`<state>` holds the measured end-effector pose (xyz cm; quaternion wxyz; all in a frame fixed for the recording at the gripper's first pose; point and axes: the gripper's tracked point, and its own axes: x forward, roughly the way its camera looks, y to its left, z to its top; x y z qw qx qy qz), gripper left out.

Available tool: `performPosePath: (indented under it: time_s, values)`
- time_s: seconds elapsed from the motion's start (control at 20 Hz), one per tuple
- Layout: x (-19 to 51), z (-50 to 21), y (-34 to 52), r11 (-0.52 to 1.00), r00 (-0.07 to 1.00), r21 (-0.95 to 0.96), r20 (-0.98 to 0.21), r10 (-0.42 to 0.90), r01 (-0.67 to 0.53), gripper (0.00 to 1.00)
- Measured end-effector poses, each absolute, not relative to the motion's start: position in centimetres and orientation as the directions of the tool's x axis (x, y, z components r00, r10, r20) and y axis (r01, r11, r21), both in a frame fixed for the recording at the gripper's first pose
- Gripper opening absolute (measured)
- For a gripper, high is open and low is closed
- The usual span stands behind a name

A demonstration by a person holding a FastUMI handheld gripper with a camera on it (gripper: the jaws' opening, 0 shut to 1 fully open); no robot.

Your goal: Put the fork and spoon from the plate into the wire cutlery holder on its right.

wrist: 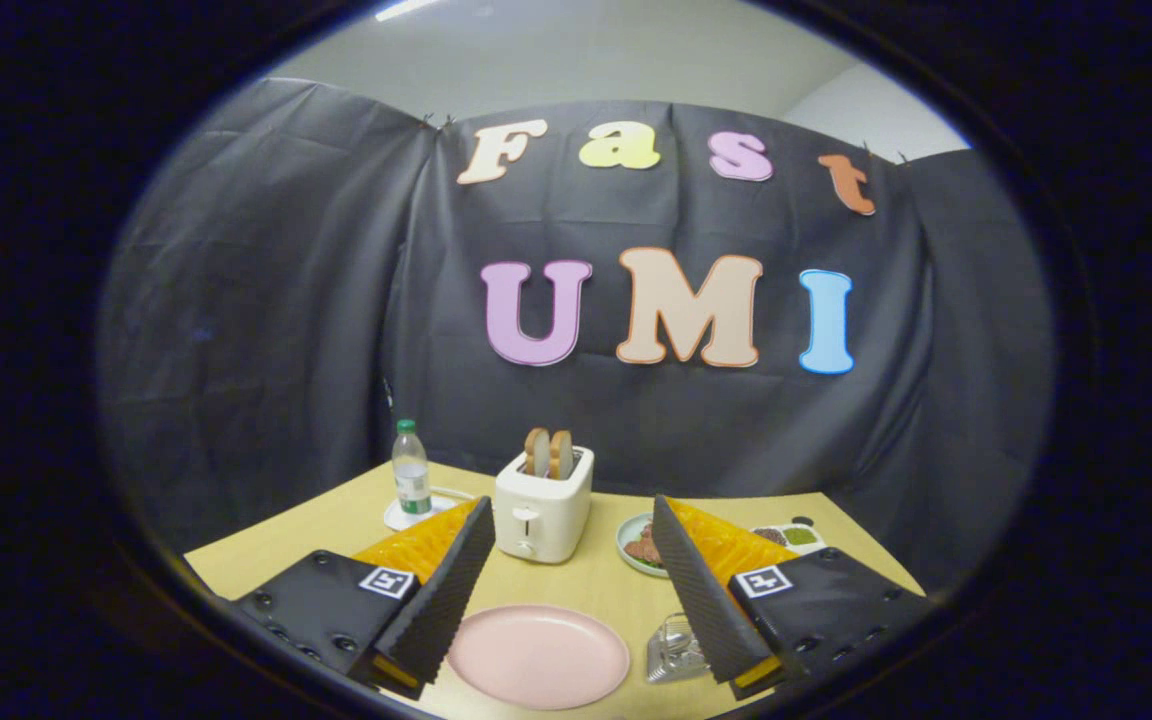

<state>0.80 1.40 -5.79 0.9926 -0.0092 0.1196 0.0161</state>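
Tan bench (pixel 366 520) against black cloth wall. Gripper (pixel 571 585) spread wide, holding nothing. Pink plate (pixel 538 656) lies between the fingers, bare on top. Wire cutlery holder (pixel 674 650) just right of plate, touching right finger. White toaster (pixel 543 503) beyond, bottle (pixel 411 470) left of it.

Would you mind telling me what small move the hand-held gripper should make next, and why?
Probably lift back a little to check the scene. The hand-held gripper is open with nothing between its fingers, the pink plate just ahead looks bare, and the wire holder to its right is partly hidden by the right finger, so I cannot tell whether the cutlery is already in it.
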Motion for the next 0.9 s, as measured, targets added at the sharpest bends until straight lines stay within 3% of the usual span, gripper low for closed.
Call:
performPosePath:
  time_s: [0.45, 0.9]
  values:
    - [0.8, -5.0, -0.4, 0.999, 0.979, 0.015, -0.201, -0.037, 0.040, 1.00]
    - [1.4, -3.8, -2.3, 0.999, 0.983, 0.023, -0.184, -0.028, 0.033, 0.99]
